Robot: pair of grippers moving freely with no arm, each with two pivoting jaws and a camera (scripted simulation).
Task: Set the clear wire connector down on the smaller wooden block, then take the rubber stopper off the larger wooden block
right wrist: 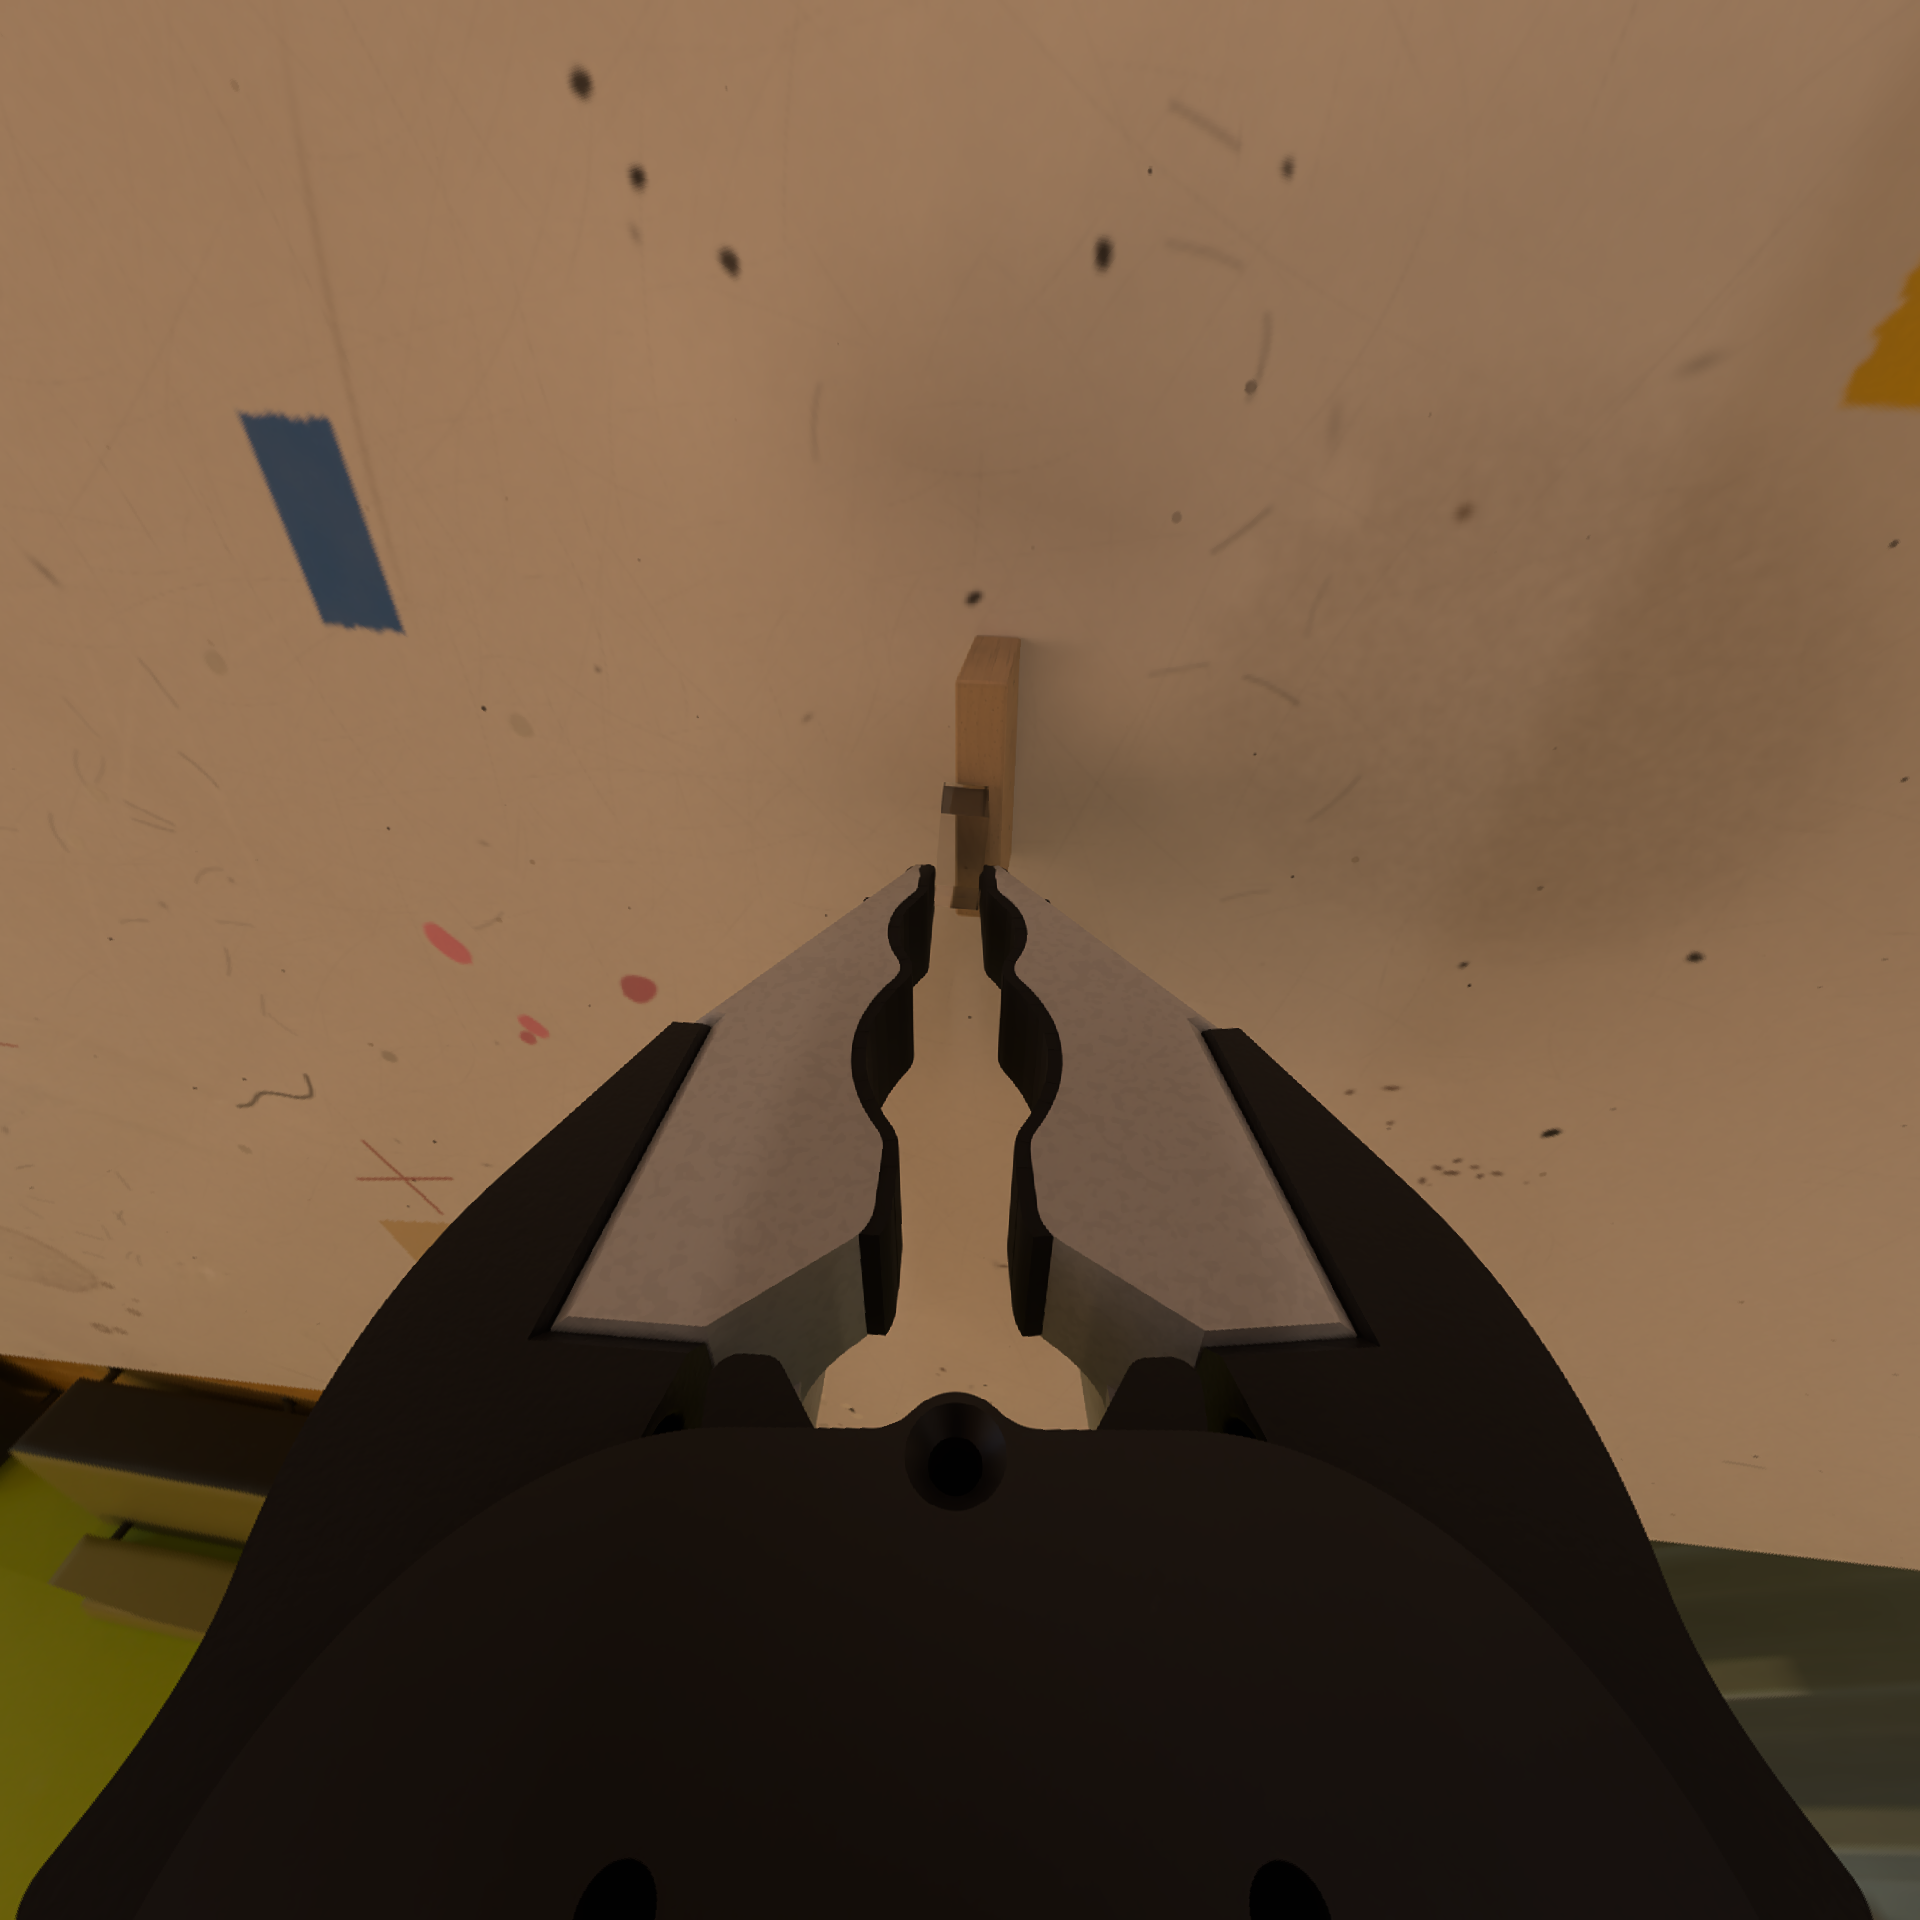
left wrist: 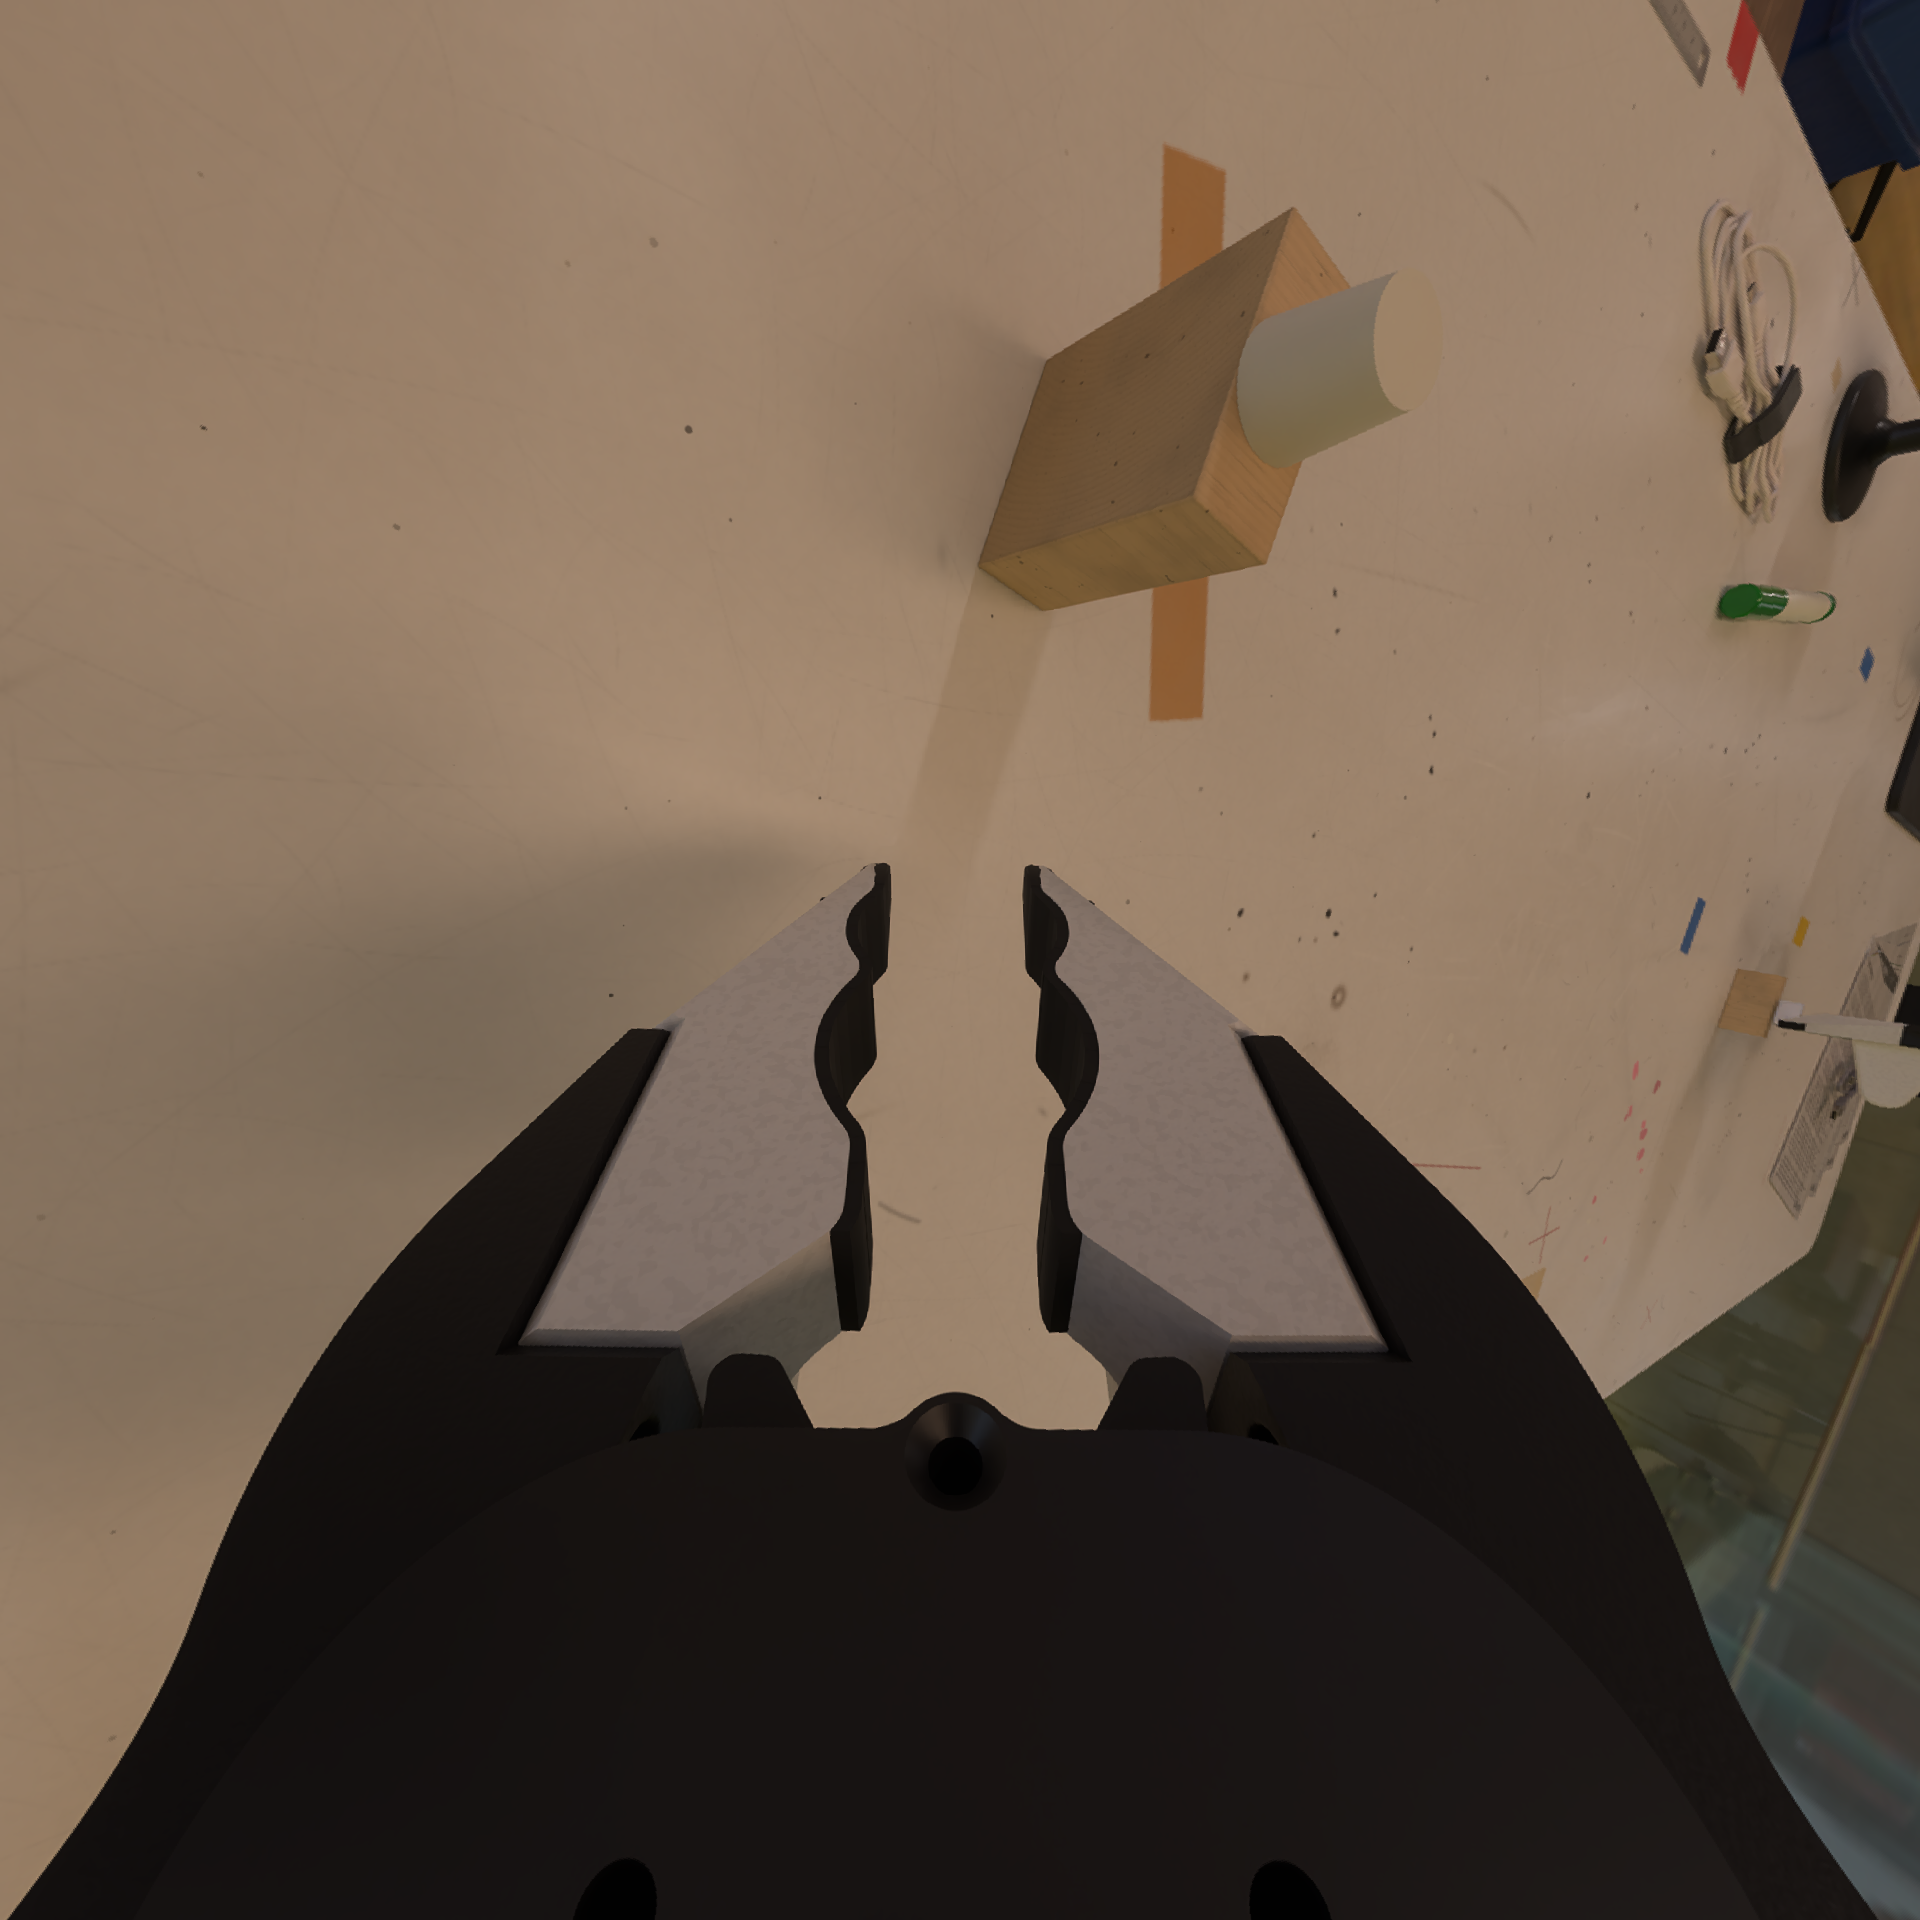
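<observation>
In the left wrist view the larger wooden block rests on the beige table over a strip of orange tape. A pale rubber stopper stands on its top face. My left gripper is open and empty, well short of the block and to its left. The smaller wooden block lies far off to the right. In the right wrist view my right gripper is shut on the clear wire connector. The connector sticks out past the fingertips and overlaps the near end of the smaller wooden block. Contact cannot be told.
A coiled white cable, a black stand, a green-capped tube, a marker and papers lie along the table's right side. Blue tape and yellow tape mark the table. The table edge runs close behind the right gripper.
</observation>
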